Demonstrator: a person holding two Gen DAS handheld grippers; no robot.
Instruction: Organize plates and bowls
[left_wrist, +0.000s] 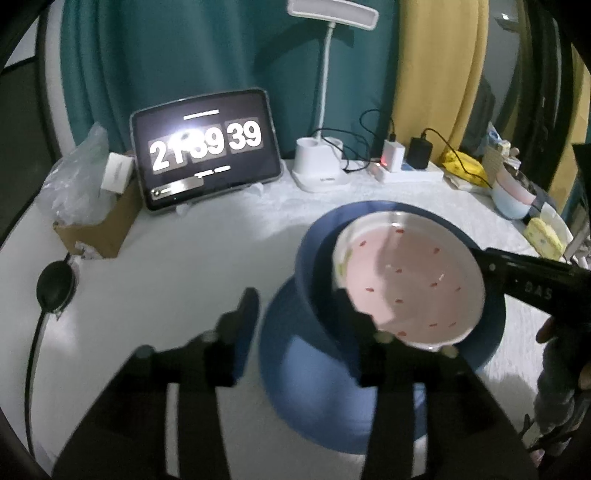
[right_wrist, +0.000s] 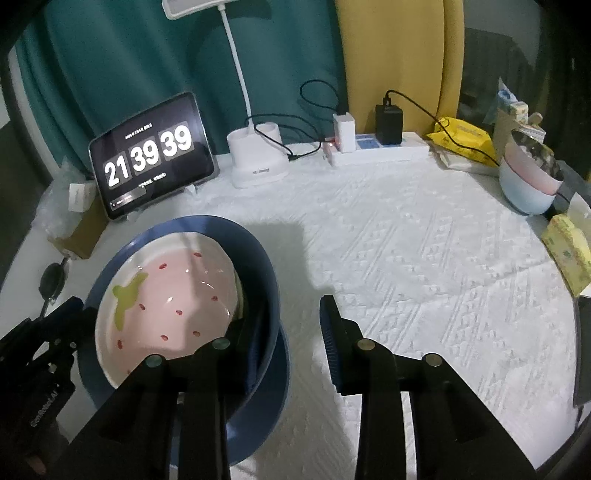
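A pink strawberry-patterned bowl sits tilted inside a dark blue bowl, which stands on a blue plate on the white tablecloth. My left gripper is open and straddles the blue bowl's left wall, one finger outside and clear of it, the other inside against the pink bowl's edge. My right gripper is open across the blue bowl's right wall, its outer finger apart from the wall. Each gripper also shows in the other's view: the right gripper, the left gripper.
A tablet clock, a white lamp base and a power strip line the back. Stacked pastel bowls and a yellow pack stand at the right edge. A cardboard box sits back left.
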